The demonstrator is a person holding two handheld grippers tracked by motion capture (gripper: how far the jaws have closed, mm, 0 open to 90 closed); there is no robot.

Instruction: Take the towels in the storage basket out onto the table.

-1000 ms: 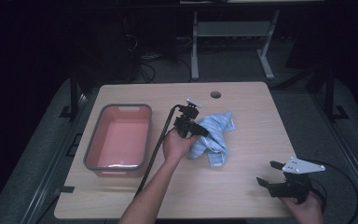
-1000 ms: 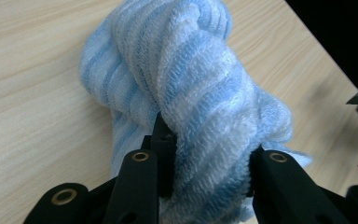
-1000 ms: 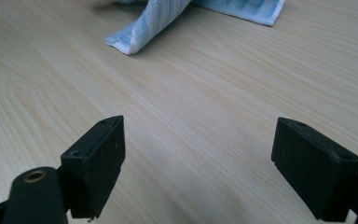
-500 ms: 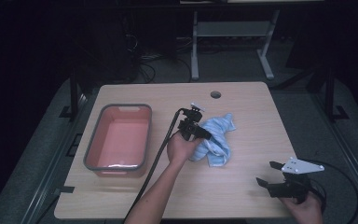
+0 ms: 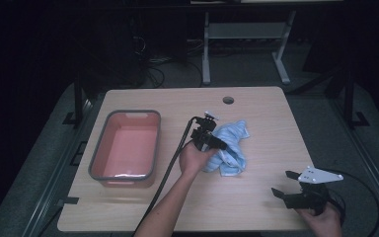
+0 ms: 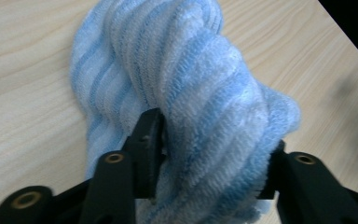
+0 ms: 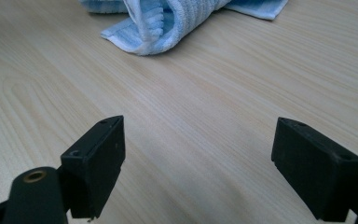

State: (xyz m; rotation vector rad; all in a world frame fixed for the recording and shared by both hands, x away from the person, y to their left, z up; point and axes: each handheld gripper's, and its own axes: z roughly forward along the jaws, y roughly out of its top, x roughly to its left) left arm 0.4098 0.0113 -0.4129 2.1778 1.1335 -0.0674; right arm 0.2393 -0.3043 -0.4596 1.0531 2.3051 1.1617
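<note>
A crumpled blue-and-white striped towel (image 5: pixel 231 143) lies at the middle of the wooden table (image 5: pixel 256 103). My left gripper (image 5: pixel 216 143) sits at its left side. In the left gripper view its two jaws straddle a thick fold of the towel (image 6: pixel 205 107), and the gripper (image 6: pixel 214 154) presses into the cloth from both sides. My right gripper (image 5: pixel 284 183) rests near the table's front right corner, jaws wide apart. In the right gripper view the gripper (image 7: pixel 198 154) has bare wood between its jaws, and the towel (image 7: pixel 168 18) lies farther off.
A pink tub with a grey rim (image 5: pixel 126 146) stands at the left of the table. A round cable hole (image 5: pixel 228 100) is near the far edge. The left gripper's black cable (image 5: pixel 163 182) runs back along the forearm.
My left gripper has moved a little toward the front right, into the towel, and the cloth has bunched up around its jaws. The right gripper has stayed where it was.
</note>
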